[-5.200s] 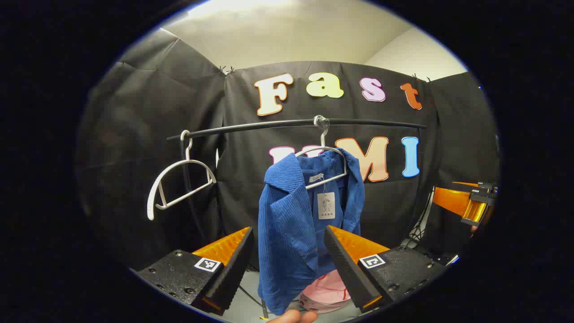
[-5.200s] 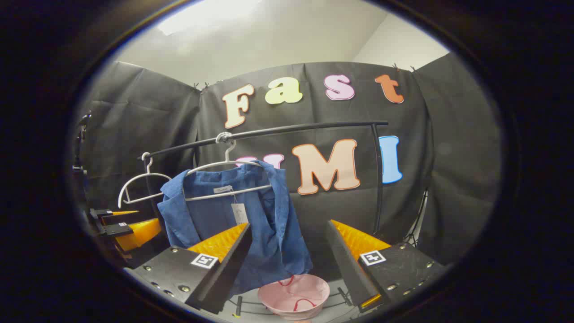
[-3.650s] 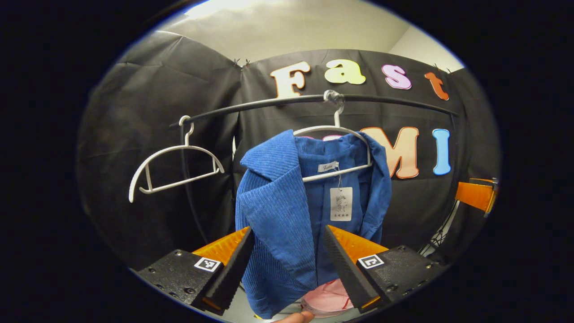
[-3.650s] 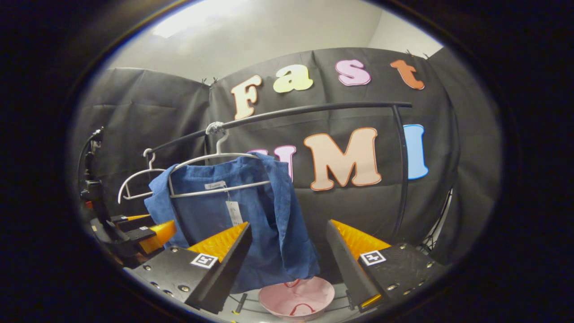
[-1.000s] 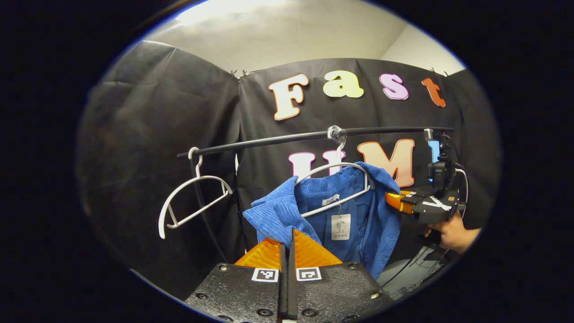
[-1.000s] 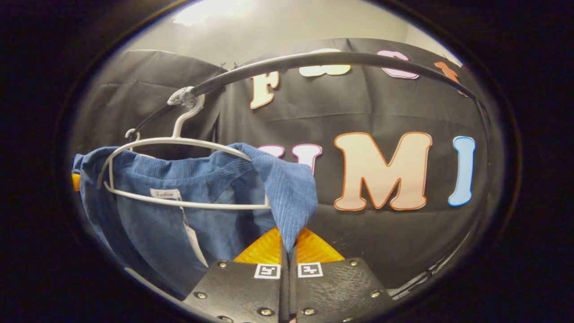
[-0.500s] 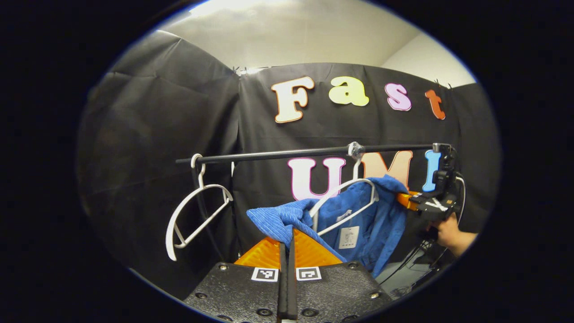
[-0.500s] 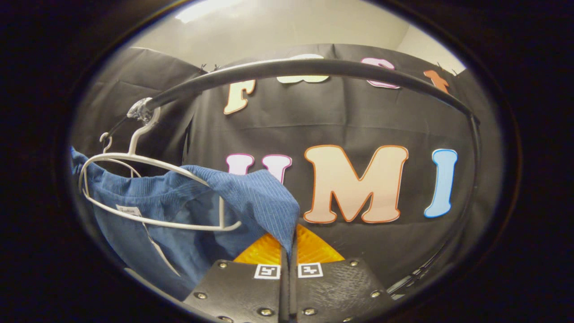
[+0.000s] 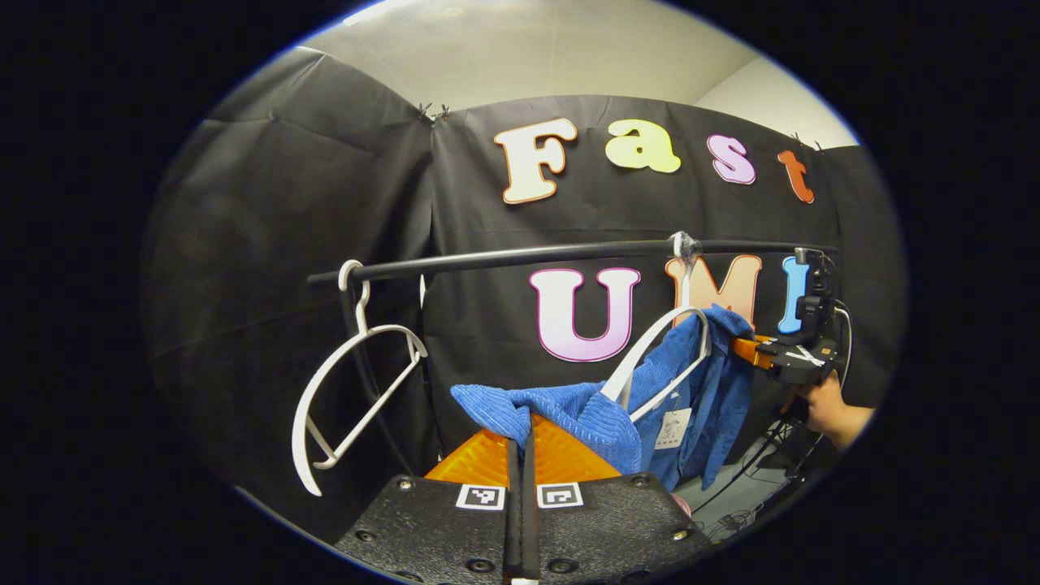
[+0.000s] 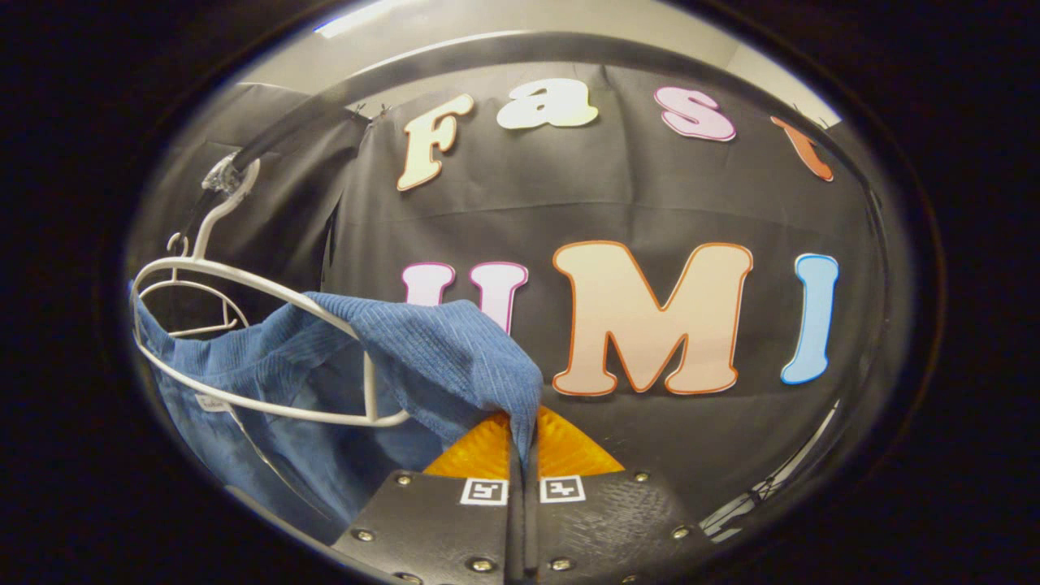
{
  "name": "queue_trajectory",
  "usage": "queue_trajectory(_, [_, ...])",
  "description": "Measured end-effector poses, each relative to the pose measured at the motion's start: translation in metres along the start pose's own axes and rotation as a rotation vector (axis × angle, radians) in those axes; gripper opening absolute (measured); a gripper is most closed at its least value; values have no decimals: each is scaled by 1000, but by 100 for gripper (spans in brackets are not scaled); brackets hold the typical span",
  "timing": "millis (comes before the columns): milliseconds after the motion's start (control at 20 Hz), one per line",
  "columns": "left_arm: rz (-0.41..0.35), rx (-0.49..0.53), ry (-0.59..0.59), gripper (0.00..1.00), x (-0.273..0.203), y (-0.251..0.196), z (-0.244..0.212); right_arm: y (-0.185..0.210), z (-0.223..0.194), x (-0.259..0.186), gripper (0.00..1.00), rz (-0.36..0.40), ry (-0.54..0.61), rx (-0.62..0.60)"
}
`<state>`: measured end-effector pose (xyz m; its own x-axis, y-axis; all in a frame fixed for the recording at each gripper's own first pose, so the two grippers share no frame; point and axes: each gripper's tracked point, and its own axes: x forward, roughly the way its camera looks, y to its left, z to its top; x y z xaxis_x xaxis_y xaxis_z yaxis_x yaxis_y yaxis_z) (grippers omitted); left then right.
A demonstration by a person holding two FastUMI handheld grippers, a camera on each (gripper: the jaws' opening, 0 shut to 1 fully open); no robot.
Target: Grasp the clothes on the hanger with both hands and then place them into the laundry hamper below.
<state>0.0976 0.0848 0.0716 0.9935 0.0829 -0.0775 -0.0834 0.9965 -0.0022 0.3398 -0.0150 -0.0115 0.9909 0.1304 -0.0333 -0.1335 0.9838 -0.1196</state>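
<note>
My left gripper (image 9: 524,435) and right gripper (image 10: 522,439) were each clamped on the blue garment (image 9: 585,410), low centre. It hung half off the white hanger (image 9: 662,349) at right. Freeing it and lowering it into the hamper remained.

A black rail (image 9: 520,258) runs across above the tongs; two white hangers hook on it: an empty hanger (image 9: 349,390) left, a jacket-bearing hanger (image 9: 662,349) right.
</note>
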Motion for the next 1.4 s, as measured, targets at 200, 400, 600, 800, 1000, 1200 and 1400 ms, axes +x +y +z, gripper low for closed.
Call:
queue_trajectory(200, [-15,-24,34,0,12,3,-13,-6,5,5,0,-52,-40,-30])
queue_trajectory(400, [-27,-32,35,0,22,3,-15,-26,17,18,0,-136,-84,-58])
queue_trajectory(600, [-45,-39,47,0,35,2,-22,-32,-7,33,0,-136,-15,-57])
queue_trajectory(800, [-49,-67,76,0,45,0,-40,-28,-30,32,0,-129,24,-85])
queue_trajectory(1000, [-55,-98,111,0,49,-3,-61,-24,-55,32,1,-114,85,-63])
queue_trajectory(1200, [-40,-113,136,1,50,-7,-81,-10,-84,23,1,-70,147,-96])
queue_trajectory(1400, [-37,-92,141,0,40,-12,-86,6,-102,2,1,-26,181,-86])
